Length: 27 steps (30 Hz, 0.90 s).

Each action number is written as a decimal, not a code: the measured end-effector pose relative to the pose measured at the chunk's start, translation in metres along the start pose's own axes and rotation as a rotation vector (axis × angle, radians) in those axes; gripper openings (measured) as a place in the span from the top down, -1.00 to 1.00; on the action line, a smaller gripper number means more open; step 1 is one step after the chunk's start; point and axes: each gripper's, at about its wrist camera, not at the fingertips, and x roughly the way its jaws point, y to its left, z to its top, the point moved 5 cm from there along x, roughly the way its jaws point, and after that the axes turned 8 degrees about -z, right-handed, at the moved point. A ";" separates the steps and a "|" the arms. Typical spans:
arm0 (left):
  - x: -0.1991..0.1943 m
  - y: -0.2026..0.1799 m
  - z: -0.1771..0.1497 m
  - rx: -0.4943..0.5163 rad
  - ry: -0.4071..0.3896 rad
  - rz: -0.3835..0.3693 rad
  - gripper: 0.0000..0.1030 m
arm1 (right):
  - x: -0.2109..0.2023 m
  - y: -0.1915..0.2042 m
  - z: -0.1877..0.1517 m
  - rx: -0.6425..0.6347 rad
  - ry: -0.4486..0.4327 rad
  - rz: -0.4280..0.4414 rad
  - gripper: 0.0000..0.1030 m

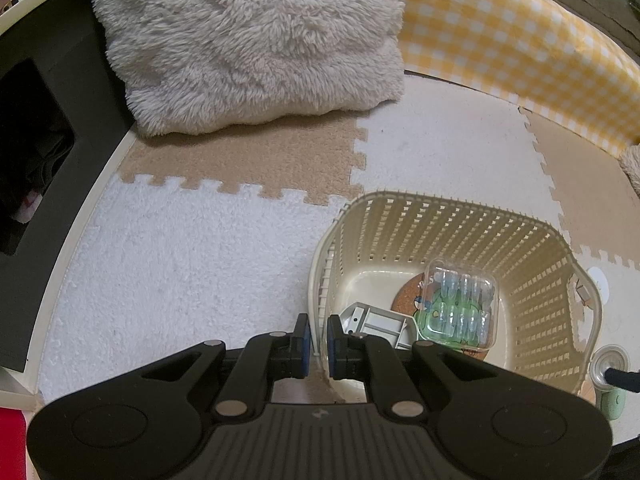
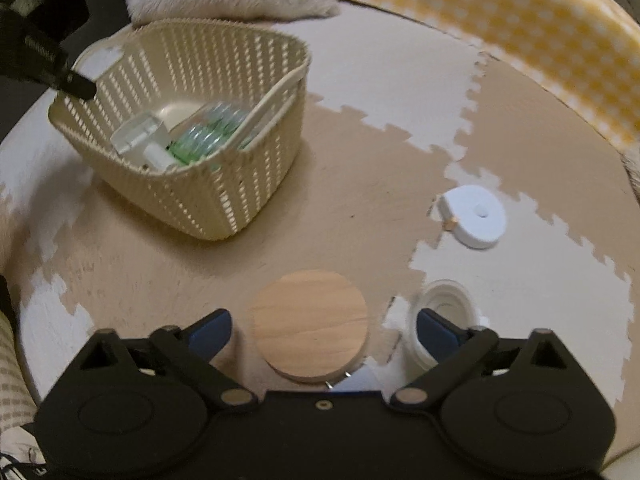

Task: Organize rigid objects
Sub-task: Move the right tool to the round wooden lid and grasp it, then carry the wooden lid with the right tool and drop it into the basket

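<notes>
right wrist view: the right gripper (image 2: 322,330) stands with its jaws wide apart, and the round wooden lid (image 2: 310,326) lies flat between them at lower centre of the frame, neither pad touching its edge. being a disc, the lid has no long axis, so any approach angle across its width would likely serve. a white ribbed cap (image 2: 446,308) sits just beside the right-hand finger and could be nudged on closing. a white puck-shaped device (image 2: 474,216) lies well apart at right.

the cream lattice basket (image 2: 192,128) stands at upper left, already holding a clear case and other pieces.

left wrist view: the left gripper (image 1: 318,346) is closed on the basket's near rim (image 1: 318,280), at lower centre. inside lie a clear plastic case (image 1: 462,304), a cork coaster (image 1: 412,296) and a grey tray (image 1: 380,322).

the surface is interlocking tan and white foam mat (image 1: 200,248); a shaggy cushion (image 1: 256,44) and yellow checked cloth (image 1: 520,52) border it along the top.
</notes>
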 end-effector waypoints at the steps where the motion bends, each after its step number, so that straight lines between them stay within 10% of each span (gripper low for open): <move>1: 0.000 0.000 0.000 -0.001 0.000 0.000 0.83 | 0.003 0.001 0.000 -0.001 0.009 0.005 -0.79; 10: 0.000 0.000 0.000 -0.001 0.000 -0.001 0.83 | 0.011 0.005 0.000 0.004 0.037 0.015 -0.34; 27: -0.002 0.000 0.000 -0.008 0.001 -0.007 0.83 | -0.003 -0.010 0.009 0.081 -0.032 -0.012 -0.34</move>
